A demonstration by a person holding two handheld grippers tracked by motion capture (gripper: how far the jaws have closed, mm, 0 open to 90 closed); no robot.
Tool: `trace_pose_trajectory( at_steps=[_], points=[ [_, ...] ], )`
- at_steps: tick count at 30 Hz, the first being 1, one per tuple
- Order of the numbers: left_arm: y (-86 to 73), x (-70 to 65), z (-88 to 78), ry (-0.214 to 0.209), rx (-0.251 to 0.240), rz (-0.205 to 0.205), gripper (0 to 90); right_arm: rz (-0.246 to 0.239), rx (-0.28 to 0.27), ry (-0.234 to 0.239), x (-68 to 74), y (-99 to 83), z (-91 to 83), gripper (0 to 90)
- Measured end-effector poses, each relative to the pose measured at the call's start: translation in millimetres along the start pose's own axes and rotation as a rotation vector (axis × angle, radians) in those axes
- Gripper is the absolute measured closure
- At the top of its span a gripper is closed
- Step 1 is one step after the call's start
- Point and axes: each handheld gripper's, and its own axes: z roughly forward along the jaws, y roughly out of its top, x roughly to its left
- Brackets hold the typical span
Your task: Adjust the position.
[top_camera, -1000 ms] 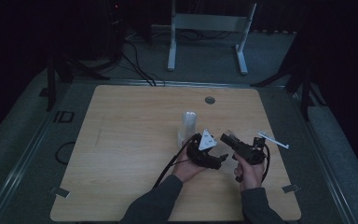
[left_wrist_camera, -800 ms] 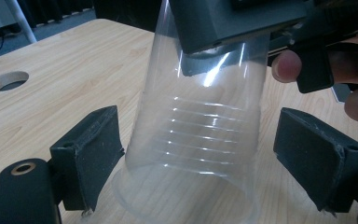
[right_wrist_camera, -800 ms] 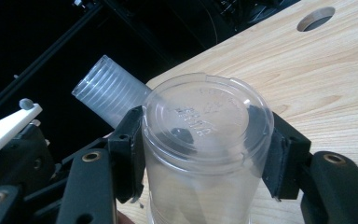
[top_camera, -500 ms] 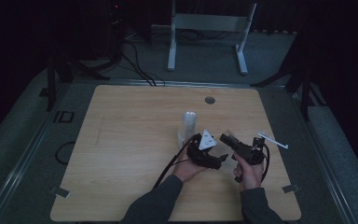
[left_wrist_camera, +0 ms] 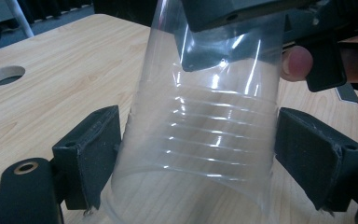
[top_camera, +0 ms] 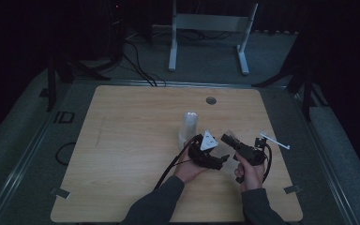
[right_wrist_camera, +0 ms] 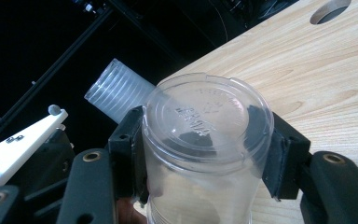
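A clear plastic cup (right_wrist_camera: pixel 207 121) is held between the pads of my right gripper (right_wrist_camera: pixel 207 140), which is shut on it, the cup's embossed base facing that camera. In the left gripper view the same cup (left_wrist_camera: pixel 205 140) sits between the jaws of my left gripper (left_wrist_camera: pixel 205 158). Those jaws have just been closing, and the pads (left_wrist_camera: pixel 95 154) stand right at the cup's walls without squeezing them. From above, both grippers meet at the table's right middle, left gripper (top_camera: pixel 215 159) and right gripper (top_camera: pixel 229 140). A stack of clear cups (top_camera: pixel 189 124) stands just behind them.
The wooden table (top_camera: pixel 122 140) has a round cable hole (top_camera: pixel 210 100) near its far edge. A thin white strip (top_camera: pixel 274 140) lies to the right of my right hand. A metal stand (top_camera: pixel 211 28) is on the floor beyond the table.
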Motion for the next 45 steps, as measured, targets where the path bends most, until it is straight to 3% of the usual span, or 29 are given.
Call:
trace_pose_trajectory(
  at_steps=[6, 18, 27, 32, 45],
  points=[
    [-0.8, -0.3, 0.8, 0.001, 0.005, 0.004, 16.6, 0.006, 0.005, 0.003, -0.1, -0.2, 0.2, 41.6],
    [-2.2, -1.1, -0.2, 0.004, -0.003, 0.005, 26.5, 0.018, 0.000, -0.001, -2.2, -0.4, -0.4, 41.5],
    [-2.0, -2.4, -1.2, 0.004, -0.004, 0.013, 28.2, 0.012, 0.008, -0.007, -2.3, 0.1, -0.4, 36.8],
    [-2.2, -2.5, -1.3, 0.011, -0.003, 0.016, 28.3, -0.008, 0.011, -0.011, -0.5, 1.0, -0.6, 30.2],
    [-3.3, 0.3, -1.9, 0.020, 0.007, 0.013, 28.5, -0.052, 0.041, -0.007, 2.2, 0.7, -1.4, 30.4]
  ],
)
